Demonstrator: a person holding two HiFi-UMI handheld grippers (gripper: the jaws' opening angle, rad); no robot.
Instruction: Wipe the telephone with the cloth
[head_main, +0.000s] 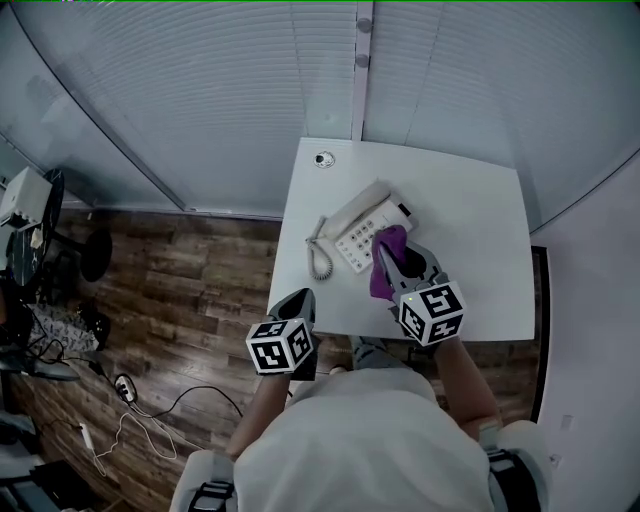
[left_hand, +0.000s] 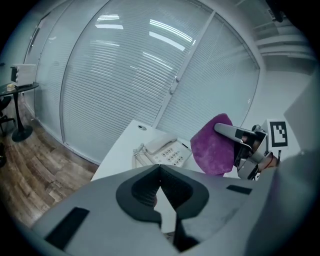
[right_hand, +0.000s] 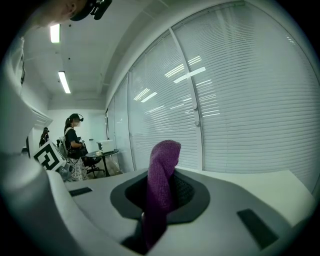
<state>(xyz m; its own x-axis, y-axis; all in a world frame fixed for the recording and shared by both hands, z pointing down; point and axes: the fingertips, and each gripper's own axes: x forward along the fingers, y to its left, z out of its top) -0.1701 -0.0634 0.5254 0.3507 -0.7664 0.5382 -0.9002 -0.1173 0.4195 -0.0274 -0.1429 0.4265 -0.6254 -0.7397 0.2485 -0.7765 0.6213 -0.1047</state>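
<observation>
1. The telephone lies on the white table, in its left half towards the blinds; the handset rests in its cradle and the keypad faces up
2. Its coiled cord hangs off the left end and lies on the tabletop beside it
3. The right gripper is stretched out over the table from the near side, its tip above the near right part of the telephone
4. Its fingers are clamped on a purple cloth; in the right gripper view the cloth fills the gap between them and stands up in a fold past the tips
5. In the left gripper view the cloth hangs down from the right gripper just to the right of the telephone; whether it touches the telephone I cannot tell
6. The left gripper is at the near left corner of the table, well short of the telephone, pointing towards it
7. Its fingers are pressed together with nothing between them
8. A small round fitting sits in the tabletop at the far left corner, apart from the telephone
9. Wooden floor shows to the left of the table
10. A person stands far back in the room in the right gripper view
</observation>
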